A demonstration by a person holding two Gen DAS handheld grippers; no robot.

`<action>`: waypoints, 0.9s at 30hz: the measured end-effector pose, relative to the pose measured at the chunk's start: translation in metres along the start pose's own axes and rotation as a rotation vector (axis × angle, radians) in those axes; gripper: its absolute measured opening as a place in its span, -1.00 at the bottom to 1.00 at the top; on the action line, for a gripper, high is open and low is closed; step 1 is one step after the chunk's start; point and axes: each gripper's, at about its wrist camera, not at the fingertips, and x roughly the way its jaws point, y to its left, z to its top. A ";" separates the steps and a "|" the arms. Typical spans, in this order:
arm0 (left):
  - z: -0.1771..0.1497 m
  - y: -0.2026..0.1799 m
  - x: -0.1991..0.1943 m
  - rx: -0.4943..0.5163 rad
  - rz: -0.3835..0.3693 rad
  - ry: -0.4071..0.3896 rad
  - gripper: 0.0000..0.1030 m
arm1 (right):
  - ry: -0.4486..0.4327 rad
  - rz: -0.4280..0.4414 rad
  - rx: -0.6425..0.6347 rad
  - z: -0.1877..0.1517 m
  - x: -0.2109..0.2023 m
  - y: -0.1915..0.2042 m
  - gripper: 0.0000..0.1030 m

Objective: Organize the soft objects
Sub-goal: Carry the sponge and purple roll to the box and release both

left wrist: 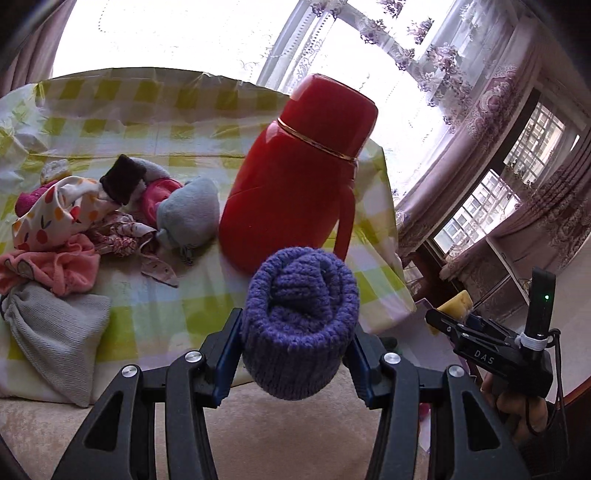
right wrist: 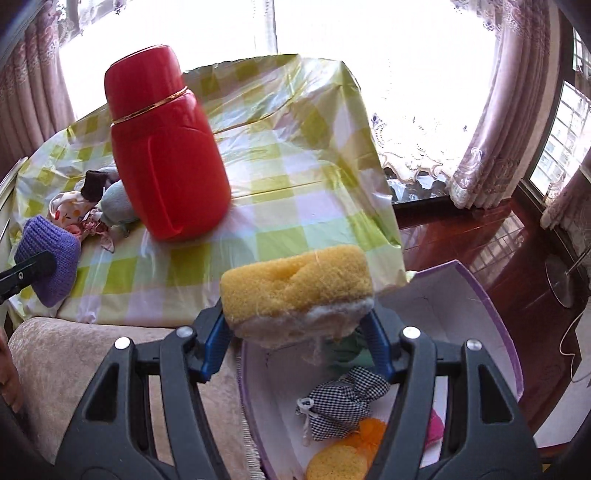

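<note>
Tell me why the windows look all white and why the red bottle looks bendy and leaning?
Left wrist view: daylight blows the window out to pure white, and the fisheye lens bows the red thermos so it seems to tilt right. Right wrist view: the same glare whitens the window, the thermos leans left and looks slightly smeared, and the picture's corners go dark.

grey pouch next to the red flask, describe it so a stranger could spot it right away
Start at the tall red flask standing on the checked tablecloth. Right against its base, on the side toward the heap of clothes, lies the grey pouch. It is the only plain, pale grey, rounded lump; its neighbours are pink, printed or dark.
</note>
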 end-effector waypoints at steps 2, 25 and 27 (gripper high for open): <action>0.000 -0.019 0.012 0.032 -0.033 0.025 0.02 | -0.005 -0.019 0.025 -0.001 -0.004 -0.015 0.29; -0.014 -0.104 0.094 0.142 -0.183 0.232 0.41 | -0.028 -0.130 0.174 -0.002 -0.010 -0.089 0.49; -0.013 -0.102 0.090 0.137 -0.169 0.223 0.41 | -0.029 -0.142 0.179 -0.001 -0.009 -0.093 0.58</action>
